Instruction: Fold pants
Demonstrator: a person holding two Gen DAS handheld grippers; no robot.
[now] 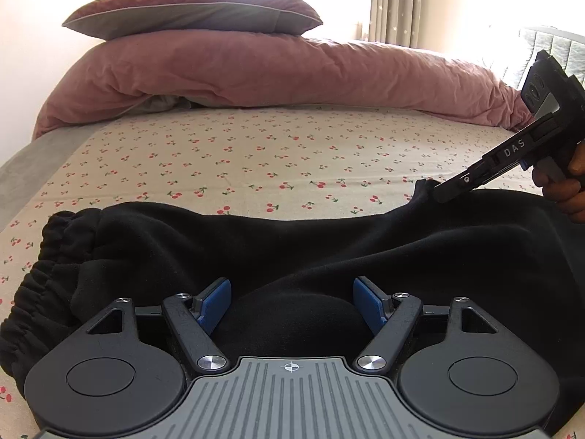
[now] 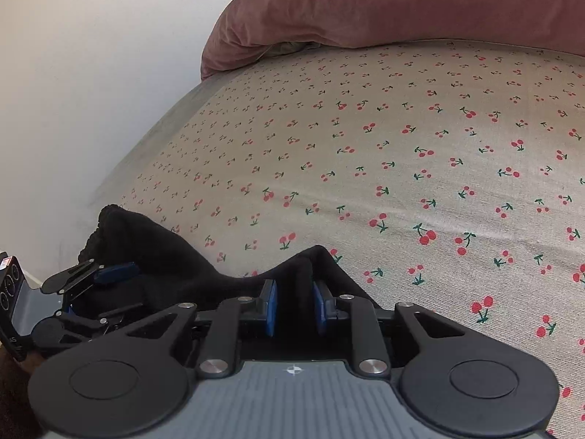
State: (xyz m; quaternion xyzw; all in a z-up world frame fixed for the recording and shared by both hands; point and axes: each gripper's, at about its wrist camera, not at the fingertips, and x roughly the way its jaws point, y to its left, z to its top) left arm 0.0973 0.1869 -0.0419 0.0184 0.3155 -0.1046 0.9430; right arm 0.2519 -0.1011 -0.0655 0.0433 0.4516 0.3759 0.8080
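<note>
Pinching a raised fold of the black pants point(image 2: 292, 274), the right claw point(image 2: 294, 307) tilts low over the bed point(image 2: 402, 146); only the left wrist view shows the left claw point(image 1: 291, 303) spread wide, empty.

A bed point(image 1: 256, 153) wears a cream sheet printed with red cherries. A pink duvet point(image 1: 278, 73) lies bunched along its far side, a pillow point(image 1: 190, 11) on top. Bright daylight floods through curtains point(image 1: 391, 0); a plain white wall point(image 2: 91, 73) stands alongside.

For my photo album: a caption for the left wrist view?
Open left gripper over black pants on a cherry-print sheet.
</note>
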